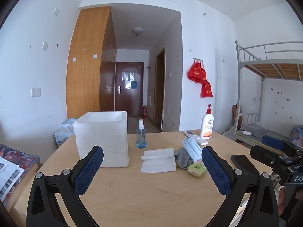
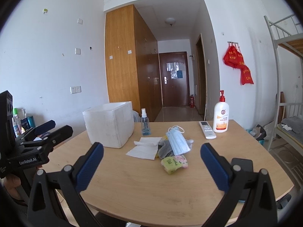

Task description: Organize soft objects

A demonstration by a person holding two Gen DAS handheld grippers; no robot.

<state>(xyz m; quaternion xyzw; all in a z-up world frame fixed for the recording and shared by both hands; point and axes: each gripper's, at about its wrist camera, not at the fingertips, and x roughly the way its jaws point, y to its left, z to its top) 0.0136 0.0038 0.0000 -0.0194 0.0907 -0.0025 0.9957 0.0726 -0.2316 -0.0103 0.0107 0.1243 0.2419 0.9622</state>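
Both wide open over the table (image 1: 151,198): left gripper (image 1: 152,167), right gripper (image 2: 152,162). One foam box (image 1: 103,138), one face mask (image 2: 178,141), two bottles. Pink sponge (image 2: 181,160) seen only from the right wrist

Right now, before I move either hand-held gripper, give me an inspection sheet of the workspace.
Surface: light wooden table, near half bare.
Job's things: face mask lies over a grey sock; white tissue flat beside them; two small soft packets in front; white foam box open-topped, contents not visible.
Clutter: spray bottle, lotion pump bottle, remote control, black phone.
Grippers: left hand-held gripper open, empty; right hand-held gripper open, empty.
Cables: nothing seen.
Surroundings: bunk bed, red bags on wall hooks, wardrobe, hallway door.
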